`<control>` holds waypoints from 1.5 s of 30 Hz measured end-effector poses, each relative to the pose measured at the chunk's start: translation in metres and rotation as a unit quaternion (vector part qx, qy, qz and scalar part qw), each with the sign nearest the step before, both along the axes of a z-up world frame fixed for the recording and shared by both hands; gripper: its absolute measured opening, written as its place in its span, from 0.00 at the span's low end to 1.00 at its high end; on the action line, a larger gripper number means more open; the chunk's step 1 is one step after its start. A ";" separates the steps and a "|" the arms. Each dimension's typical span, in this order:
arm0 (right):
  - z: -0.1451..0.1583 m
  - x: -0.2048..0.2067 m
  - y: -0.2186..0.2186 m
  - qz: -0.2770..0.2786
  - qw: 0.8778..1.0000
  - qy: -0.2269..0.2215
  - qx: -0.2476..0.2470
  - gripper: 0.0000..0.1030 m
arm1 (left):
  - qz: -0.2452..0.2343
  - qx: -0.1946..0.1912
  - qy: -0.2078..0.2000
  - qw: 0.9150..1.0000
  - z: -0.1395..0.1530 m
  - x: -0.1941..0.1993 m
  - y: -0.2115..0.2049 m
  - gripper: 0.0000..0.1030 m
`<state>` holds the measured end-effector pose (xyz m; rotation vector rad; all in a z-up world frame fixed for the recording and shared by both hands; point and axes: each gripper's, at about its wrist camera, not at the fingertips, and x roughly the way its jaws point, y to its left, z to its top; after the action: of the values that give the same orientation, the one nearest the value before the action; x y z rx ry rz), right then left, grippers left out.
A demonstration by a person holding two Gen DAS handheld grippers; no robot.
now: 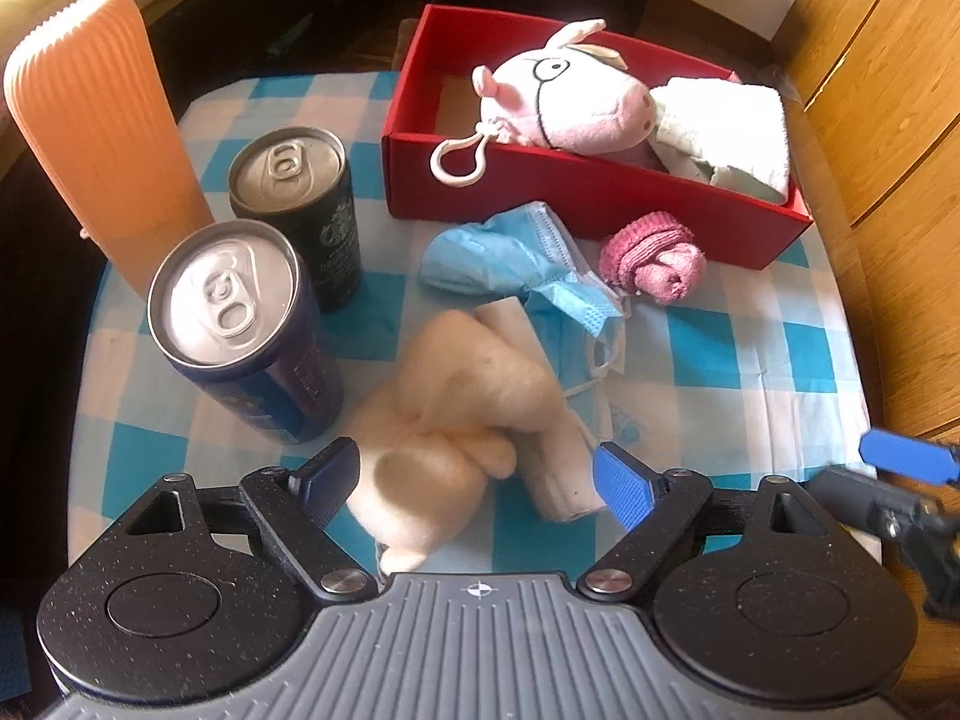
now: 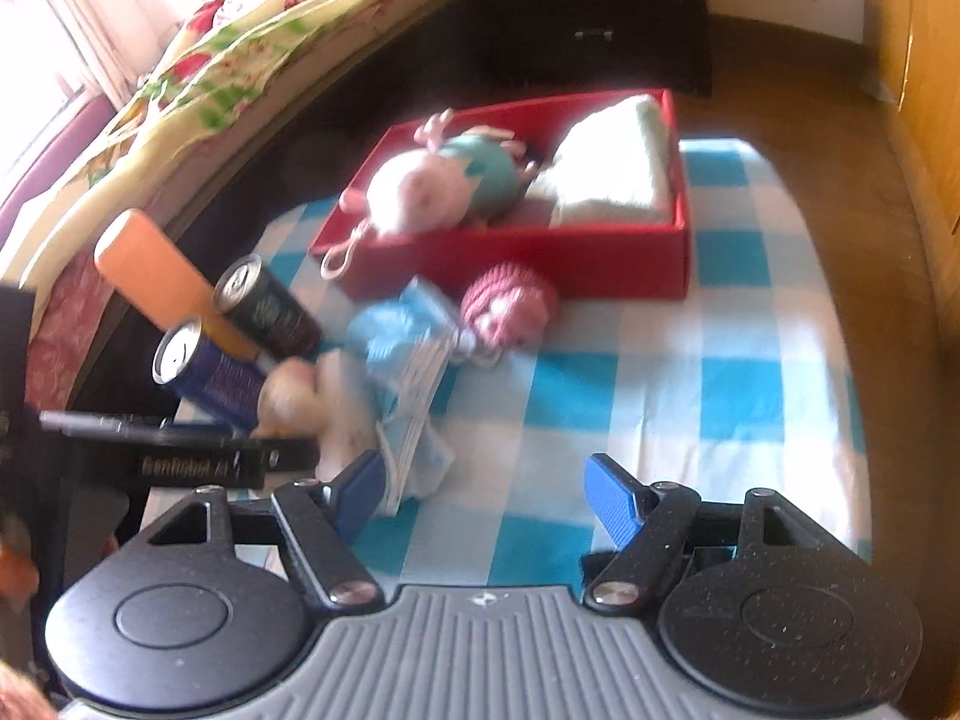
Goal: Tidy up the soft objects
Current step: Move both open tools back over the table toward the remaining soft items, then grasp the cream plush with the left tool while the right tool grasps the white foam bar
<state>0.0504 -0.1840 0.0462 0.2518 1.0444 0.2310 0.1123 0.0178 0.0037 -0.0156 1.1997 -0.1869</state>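
Note:
A red box [image 1: 480,198] at the back of the checked table holds a pink pig plush [image 1: 570,99] and a white folded towel [image 1: 726,126]. In front of it lie a rolled pink sock [image 1: 657,255], a blue face mask [image 1: 534,264] and a cream soft cloth bundle [image 1: 456,420]. My left gripper [image 1: 474,483] is open, its fingers on either side of the cream bundle. My right gripper [image 2: 489,495] is open and empty above the cloth, with the mask [image 2: 402,360] beside its left finger. The box [image 2: 522,264] and sock [image 2: 510,303] lie ahead of it.
Two drink cans [image 1: 240,330] [image 1: 300,204] and a ribbed orange bottle [image 1: 102,138] stand at the table's left. A wooden cabinet [image 1: 888,60] is on the right, a dark drawer unit [image 2: 588,6] behind, a bed with floral cover [image 2: 198,78] to the left.

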 end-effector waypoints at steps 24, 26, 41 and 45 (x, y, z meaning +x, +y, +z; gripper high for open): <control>-0.017 0.014 0.040 0.046 0.998 0.002 -0.032 0.52 | -0.003 -0.001 0.029 1.000 -0.022 0.013 0.008 0.55; -0.018 0.018 0.042 0.045 0.999 0.003 -0.028 0.52 | -0.004 -0.003 0.028 1.000 -0.018 0.007 0.012 0.54; -0.035 0.028 0.093 0.087 0.995 0.026 -0.041 0.52 | 0.039 0.006 0.038 0.999 -0.018 -0.014 0.073 0.57; -0.041 0.032 0.099 0.087 0.995 0.037 -0.036 0.52 | 0.044 -0.029 0.051 0.997 -0.019 -0.013 0.077 0.57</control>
<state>0.0820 -0.0855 0.0055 0.1050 1.1462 0.3422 0.0990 0.0951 -0.0154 -0.1301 1.2929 -0.1448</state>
